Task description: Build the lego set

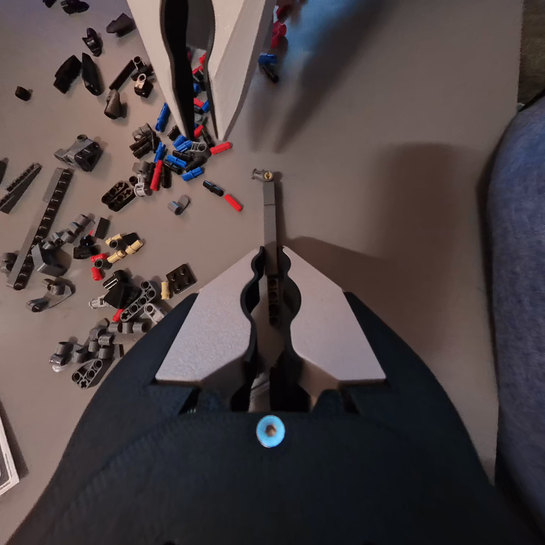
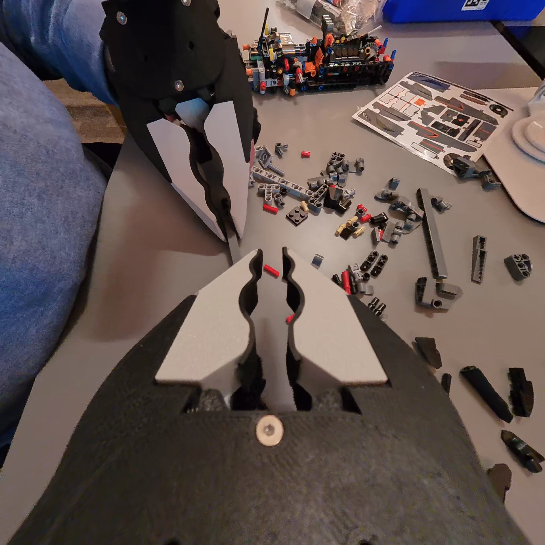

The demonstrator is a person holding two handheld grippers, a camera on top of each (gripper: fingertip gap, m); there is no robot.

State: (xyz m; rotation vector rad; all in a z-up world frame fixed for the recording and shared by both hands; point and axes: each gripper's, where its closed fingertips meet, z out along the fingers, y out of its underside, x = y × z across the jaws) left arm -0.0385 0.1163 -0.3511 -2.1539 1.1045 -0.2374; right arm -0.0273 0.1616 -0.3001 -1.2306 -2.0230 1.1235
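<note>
the left claw (image 1: 270,250) is clamped on a long grey beam (image 1: 269,212), which runs straight out along the claw's own axis and ends in a small connector with a tan pin (image 1: 267,175) at its far tip, held over the bare part of the bench (image 1: 368,206). the right claw (image 2: 272,253) stands apart with nothing between its fingers; through the gap a loose red pin (image 2: 271,270) lies on the bench just ahead of the tips, its long axis slanted across the opening rather than along it, so my guess is that the claw would need a slight turn to close squarely on it. a second bit of red (image 2: 290,318) shows deeper against the inner edge of the right finger, too hidden to name. the right claw is clearly the nearer one to that pin, and the left claw's beam tip sits just beside the right claw's left finger. counted: two claws, one held beam, one half-built model (image 2: 318,66) at the far side, one sticker sheet (image 2: 433,118). the loose pieces are too many and too heaped to count; several red, blue and tan pins lie among them.
</note>
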